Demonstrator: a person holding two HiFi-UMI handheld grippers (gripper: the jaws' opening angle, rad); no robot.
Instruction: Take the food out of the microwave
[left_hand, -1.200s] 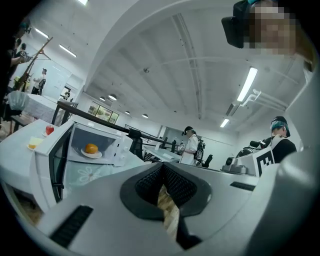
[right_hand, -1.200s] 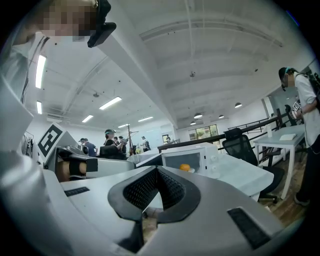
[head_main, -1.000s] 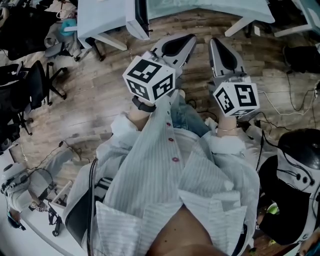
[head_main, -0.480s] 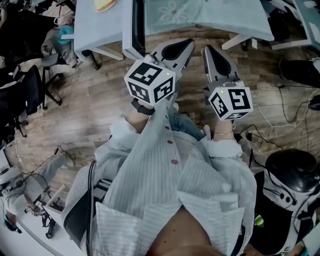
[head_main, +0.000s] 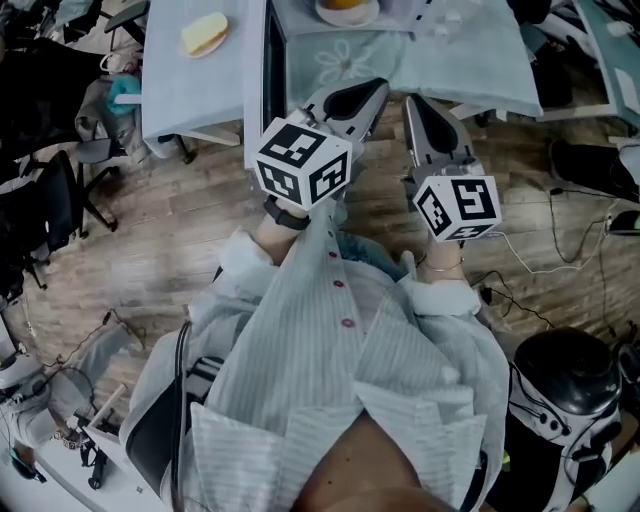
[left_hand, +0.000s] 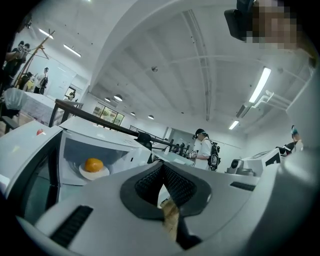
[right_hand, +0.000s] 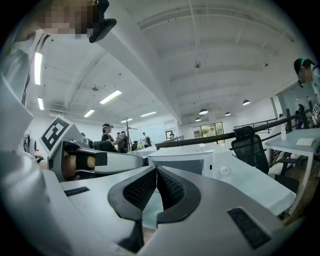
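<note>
Showing both tools facing the open microwave (left_hand: 107, 136): the left tool (left_hand: 162, 169) and the right tool (right_hand: 156, 171) are each pressed together on nothing. Orange food (left_hand: 93, 164) sits on a white plate (left_hand: 95, 175) inside. The left tool's cube (head_main: 300, 160) carries black-and-white square markers.

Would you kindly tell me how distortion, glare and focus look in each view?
Head view: sharp, evenly lit, bent toward the edges. Left gripper view: fisheye with black corners, a ceiling light glares, the food is crisp. Right gripper view: same fisheye, microwave clear.
</note>
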